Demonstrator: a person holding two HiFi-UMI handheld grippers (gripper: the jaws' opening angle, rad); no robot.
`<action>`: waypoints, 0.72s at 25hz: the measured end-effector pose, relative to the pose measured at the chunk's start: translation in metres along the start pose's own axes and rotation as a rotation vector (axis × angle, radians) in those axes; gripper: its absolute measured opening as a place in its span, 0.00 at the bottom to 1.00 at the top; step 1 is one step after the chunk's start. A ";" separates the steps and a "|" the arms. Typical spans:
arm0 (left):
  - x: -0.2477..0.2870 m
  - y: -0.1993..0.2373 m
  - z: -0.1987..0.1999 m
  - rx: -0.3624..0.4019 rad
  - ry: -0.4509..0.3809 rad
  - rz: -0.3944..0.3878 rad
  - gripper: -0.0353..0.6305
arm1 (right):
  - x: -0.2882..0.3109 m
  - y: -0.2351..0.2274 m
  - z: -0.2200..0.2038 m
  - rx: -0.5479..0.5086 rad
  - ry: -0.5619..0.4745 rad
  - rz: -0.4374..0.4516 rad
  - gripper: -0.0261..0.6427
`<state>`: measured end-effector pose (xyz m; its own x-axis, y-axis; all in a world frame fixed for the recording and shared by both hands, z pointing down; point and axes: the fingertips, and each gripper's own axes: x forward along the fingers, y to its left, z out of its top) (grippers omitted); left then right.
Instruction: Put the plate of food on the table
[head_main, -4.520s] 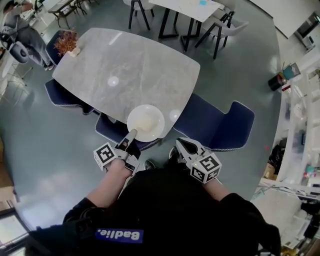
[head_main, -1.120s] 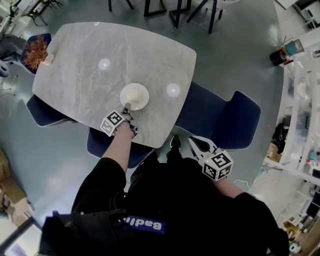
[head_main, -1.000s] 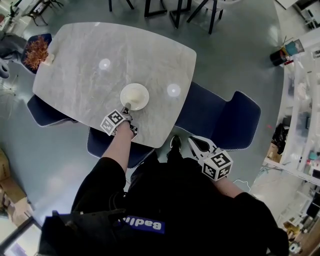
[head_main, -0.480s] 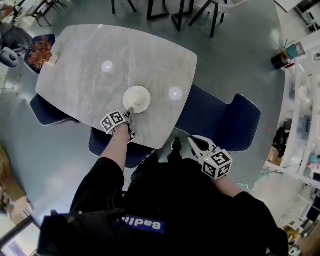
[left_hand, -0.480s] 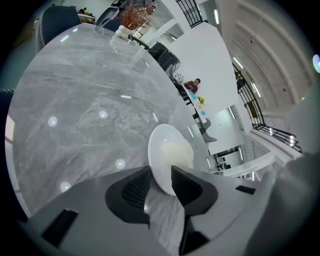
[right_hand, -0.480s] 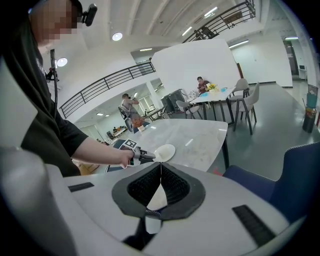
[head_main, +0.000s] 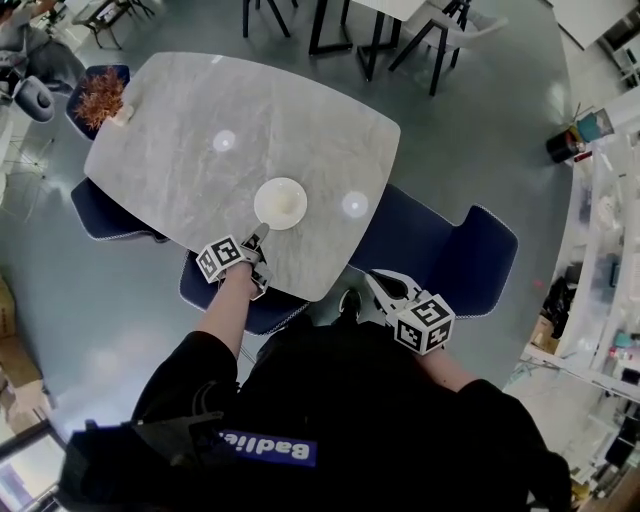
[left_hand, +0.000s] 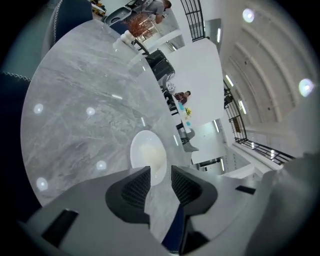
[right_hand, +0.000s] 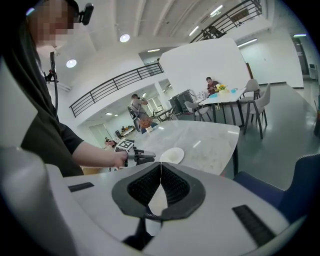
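Plate of food (head_main: 280, 203) sits on the grey table (head_main: 180, 130), and what it holds shows only as a pale, indistinct mound. In the left gripper view, one jaw tip cuts off its near rim. The left claw (head_main: 258, 237) has its jaws apart and empty, with the plate just beyond their tips. The right claw (head_main: 378, 284) is closed on nothing, off the table's edge and well apart from the plate.

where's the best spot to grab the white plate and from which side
Grip the plate by its near rim, coming in low from the side where the left gripper is. The plate lies flat and shallow on the table, so only its thin lip gives the jaws a bite, and the food sits mid-plate, clear of that edge. The open left gripper faces it.
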<state>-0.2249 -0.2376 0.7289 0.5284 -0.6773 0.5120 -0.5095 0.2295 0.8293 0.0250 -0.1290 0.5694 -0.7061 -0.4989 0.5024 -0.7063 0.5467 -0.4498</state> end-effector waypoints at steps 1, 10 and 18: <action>-0.007 -0.009 0.000 0.006 -0.019 -0.037 0.23 | 0.003 0.003 0.002 -0.007 0.002 0.013 0.06; -0.075 -0.088 -0.033 0.230 -0.018 -0.207 0.23 | 0.022 0.025 0.013 -0.073 0.004 0.111 0.06; -0.117 -0.185 -0.071 0.754 -0.011 -0.393 0.14 | 0.033 0.047 0.020 -0.143 0.010 0.197 0.06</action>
<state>-0.1438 -0.1512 0.5320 0.7566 -0.6183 0.2127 -0.6091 -0.5483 0.5730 -0.0326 -0.1335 0.5503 -0.8283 -0.3671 0.4232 -0.5405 0.7225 -0.4312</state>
